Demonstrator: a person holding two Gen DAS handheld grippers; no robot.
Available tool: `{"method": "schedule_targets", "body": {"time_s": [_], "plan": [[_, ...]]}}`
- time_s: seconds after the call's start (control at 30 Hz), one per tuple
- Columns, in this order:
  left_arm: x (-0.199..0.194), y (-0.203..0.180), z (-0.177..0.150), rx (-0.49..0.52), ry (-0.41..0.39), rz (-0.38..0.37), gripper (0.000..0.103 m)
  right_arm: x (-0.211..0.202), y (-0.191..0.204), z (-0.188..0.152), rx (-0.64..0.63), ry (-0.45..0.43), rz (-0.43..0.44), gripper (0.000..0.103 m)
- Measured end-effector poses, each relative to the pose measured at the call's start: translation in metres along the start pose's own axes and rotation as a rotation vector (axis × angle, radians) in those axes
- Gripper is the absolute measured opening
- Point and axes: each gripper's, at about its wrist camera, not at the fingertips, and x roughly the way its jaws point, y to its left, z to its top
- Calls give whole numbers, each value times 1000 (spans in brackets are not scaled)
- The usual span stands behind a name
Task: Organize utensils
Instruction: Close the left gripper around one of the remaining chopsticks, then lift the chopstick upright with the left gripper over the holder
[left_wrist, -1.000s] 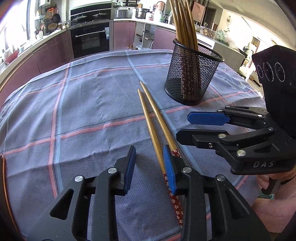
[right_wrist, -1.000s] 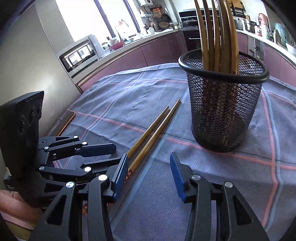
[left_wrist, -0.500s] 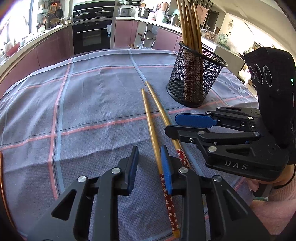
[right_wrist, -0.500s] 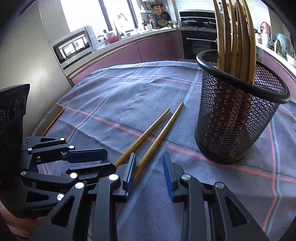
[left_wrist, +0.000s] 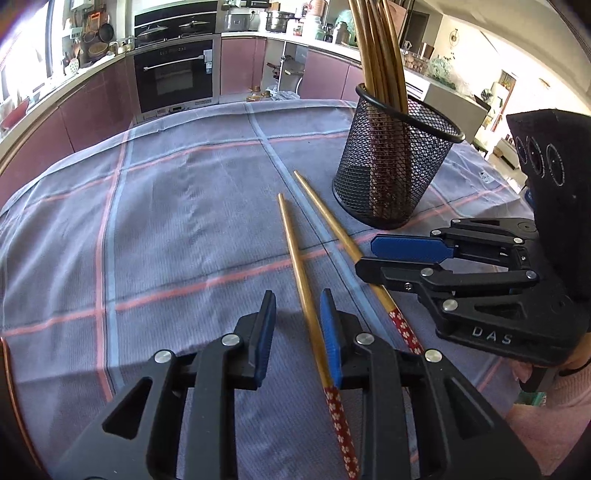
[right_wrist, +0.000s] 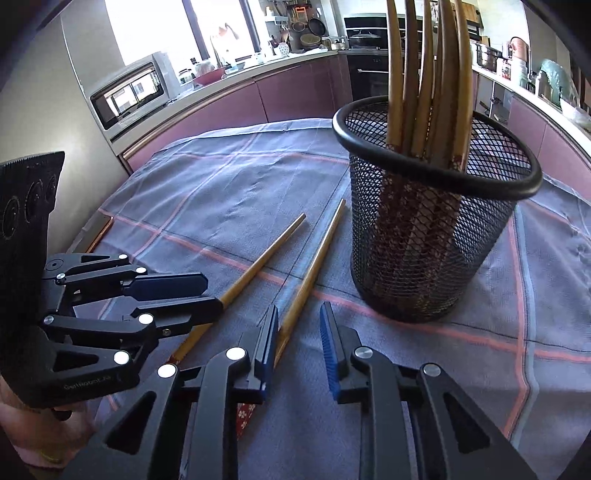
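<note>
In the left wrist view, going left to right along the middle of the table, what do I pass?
Bare tablecloth → left loose chopstick → right loose chopstick → mesh holder with chopsticks standing in it → right gripper.

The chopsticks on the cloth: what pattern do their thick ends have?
Red with small white flowers, on the chopsticks; the left wrist view shows it best.

Golden chopsticks, red floral ends; black mesh cup
</note>
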Motion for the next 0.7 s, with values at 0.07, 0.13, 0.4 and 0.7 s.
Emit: {"method": "schedule_targets", "body": {"time_s": [0.07, 0.13, 0.4, 0.7], "plan": [[5, -1, 4, 13, 7, 18, 24, 3, 1, 2, -1, -7, -6, 22], [9, -2, 7, 25, 9, 29, 24, 5, 1, 4, 0, -10, -9, 22], [14, -1, 15, 9, 6, 45, 15, 7, -3, 6, 25, -23, 1, 11], [14, 2, 14, -53, -5, 19, 8, -1, -13, 0, 86, -52, 54, 6]]}}
